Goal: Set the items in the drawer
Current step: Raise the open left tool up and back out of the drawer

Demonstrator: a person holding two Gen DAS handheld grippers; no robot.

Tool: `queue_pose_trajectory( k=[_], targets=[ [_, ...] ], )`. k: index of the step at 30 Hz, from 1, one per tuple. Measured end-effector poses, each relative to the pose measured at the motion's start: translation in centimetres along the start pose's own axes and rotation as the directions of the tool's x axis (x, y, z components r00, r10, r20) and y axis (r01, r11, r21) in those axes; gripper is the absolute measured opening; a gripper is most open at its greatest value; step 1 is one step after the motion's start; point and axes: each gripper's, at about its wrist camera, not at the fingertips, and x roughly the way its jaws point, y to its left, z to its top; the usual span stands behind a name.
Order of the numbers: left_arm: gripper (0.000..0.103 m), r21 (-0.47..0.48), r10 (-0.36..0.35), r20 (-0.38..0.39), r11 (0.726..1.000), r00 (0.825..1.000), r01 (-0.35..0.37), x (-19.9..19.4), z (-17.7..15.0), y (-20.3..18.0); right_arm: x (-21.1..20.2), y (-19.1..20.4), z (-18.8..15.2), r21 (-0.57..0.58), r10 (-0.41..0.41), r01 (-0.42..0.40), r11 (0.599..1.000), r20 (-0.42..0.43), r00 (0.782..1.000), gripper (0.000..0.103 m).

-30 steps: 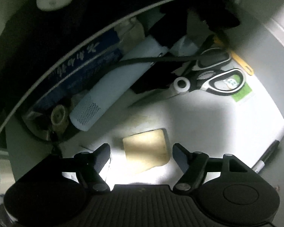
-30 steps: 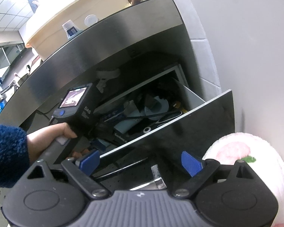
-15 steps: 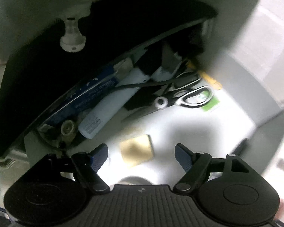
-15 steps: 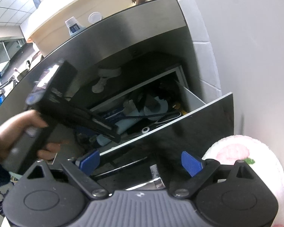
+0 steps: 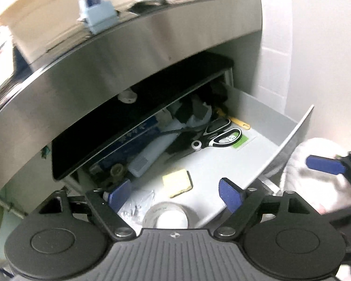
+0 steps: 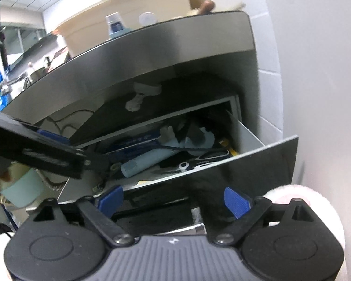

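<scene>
The drawer [image 5: 290, 138] stands open under the steel counter, its dark front [image 6: 257, 164] facing me. A yellow sponge [image 5: 178, 183] lies on the drawer floor, with a tape roll [image 5: 168, 217] just in front of it. My left gripper [image 5: 175, 193] is open and empty, pulled back above the drawer's near edge. My right gripper [image 6: 173, 201] is open and empty, in front of the drawer front. It also shows in the left wrist view [image 5: 327, 164] at the right.
The drawer also holds scissors [image 5: 220, 138], a pale blue tube [image 5: 152, 157], a blue box [image 5: 133, 138] and a small bag of screws [image 5: 138, 206]. A white and pink towel [image 6: 290, 194] lies at the right by the wall. Cups and a tub sit on the counter [image 5: 152, 44].
My left gripper has pulled up and back out of the drawer, away from the sponge. The right gripper has shifted only slightly.
</scene>
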Motion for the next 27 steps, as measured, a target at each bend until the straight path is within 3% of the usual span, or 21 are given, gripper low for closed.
queue_pose_trajectory(
  k=[6,12,19,24,27],
  targets=[
    [0.085,-0.100,0.020,0.058,0.995,0.998,-0.015,-4.6,-2.6,1.2,-0.2,1.6,-0.2,-0.102,-0.013,0.014,0.995,0.014,1.000,0.094],
    [0.089,-0.275,0.034,0.123,0.961,0.992,0.001,-8.1,-5.2,3.1,0.3,3.2,-0.4,-0.185,-0.027,0.024,0.982,-0.013,1.000,0.093],
    [0.090,-0.360,0.120,0.144,0.931,0.982,-0.061,-9.9,-7.8,3.2,0.8,4.1,-0.7,-0.243,-0.032,0.023,0.970,-0.032,0.999,0.093],
    [0.095,-0.442,0.166,0.133,0.892,0.977,-0.091,-10.2,-9.7,3.0,0.8,4.9,-1.1,-0.292,-0.017,0.005,0.956,-0.039,0.999,0.093],
    [0.095,-0.448,0.196,0.138,0.887,0.971,-0.116,-10.6,-10.2,2.7,1.0,5.4,-1.2,-0.318,-0.020,0.004,0.948,-0.047,0.999,0.093]
  ],
)
